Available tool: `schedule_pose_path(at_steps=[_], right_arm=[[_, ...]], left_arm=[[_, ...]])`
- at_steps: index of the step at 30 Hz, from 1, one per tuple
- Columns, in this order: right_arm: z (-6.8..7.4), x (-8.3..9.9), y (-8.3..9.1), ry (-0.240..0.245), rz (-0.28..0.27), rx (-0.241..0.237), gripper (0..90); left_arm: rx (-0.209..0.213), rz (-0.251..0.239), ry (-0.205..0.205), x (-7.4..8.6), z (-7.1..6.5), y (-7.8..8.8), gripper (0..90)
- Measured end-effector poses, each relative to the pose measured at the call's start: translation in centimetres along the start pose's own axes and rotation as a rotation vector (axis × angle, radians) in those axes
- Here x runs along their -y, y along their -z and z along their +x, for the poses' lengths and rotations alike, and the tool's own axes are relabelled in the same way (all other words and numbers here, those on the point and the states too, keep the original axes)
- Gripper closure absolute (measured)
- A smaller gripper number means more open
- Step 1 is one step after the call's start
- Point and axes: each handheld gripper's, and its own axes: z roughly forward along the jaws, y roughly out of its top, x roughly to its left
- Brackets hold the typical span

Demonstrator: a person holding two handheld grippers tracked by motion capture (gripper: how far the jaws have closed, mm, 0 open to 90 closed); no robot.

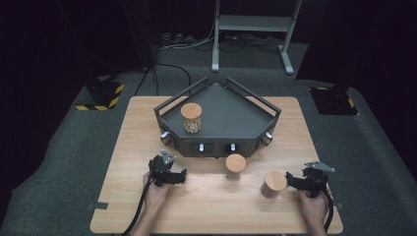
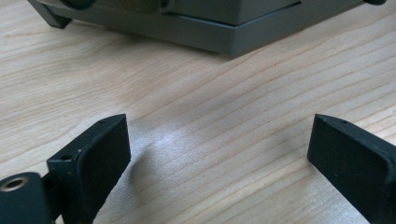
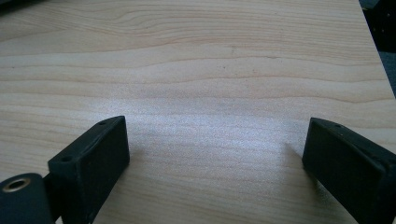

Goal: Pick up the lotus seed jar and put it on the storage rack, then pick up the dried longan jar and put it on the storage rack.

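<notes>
- At the left of the high view, we see the left gripper [image 1: 183,176] held low over the wooden table [image 1: 123,162], pointing right toward the middle.
- In the left gripper view, its jaws stand wide apart with only bare wood grain between them; they grip nothing. The dark base of the tray lies ahead along the top of that view.
- Behind it, the grey angular tray [image 1: 231,115] sits at the far middle of the table, and a glass jar with a wooden lid [image 1: 191,118], filled with small round pale things, stands upright in the tray's left part.
- Just in front of the tray, we find a second lidded jar [image 1: 235,166] upright on the table, well apart from the left gripper.
- Further right, a third jar [image 1: 274,184] stands near the front edge, just beside the right gripper [image 1: 290,181], whose tips point at it; we cannot tell whether they touch.
- In the right gripper view, its jaws also stand wide, empty, over bare wood.
</notes>
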Motion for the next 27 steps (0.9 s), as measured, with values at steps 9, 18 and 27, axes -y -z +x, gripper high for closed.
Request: schedule_pose_path(at_steps=[9,18,27], right_arm=[[0.01,0.0,0.0,-0.001,0.001,0.001,7.0],[0.0,-0.01,-0.01,-0.002,0.001,0.0,6.9],[-0.02,-0.02,-0.01,-0.001,0.001,-0.001,6.9]], left_arm=[[0.017,-0.009,0.025,0.14,0.2,-0.17,5.1],[0.023,-0.007,0.023,0.12,0.26,-0.21,4.5],[0.023,-0.007,0.022,0.12,0.25,-0.21,4.4]])
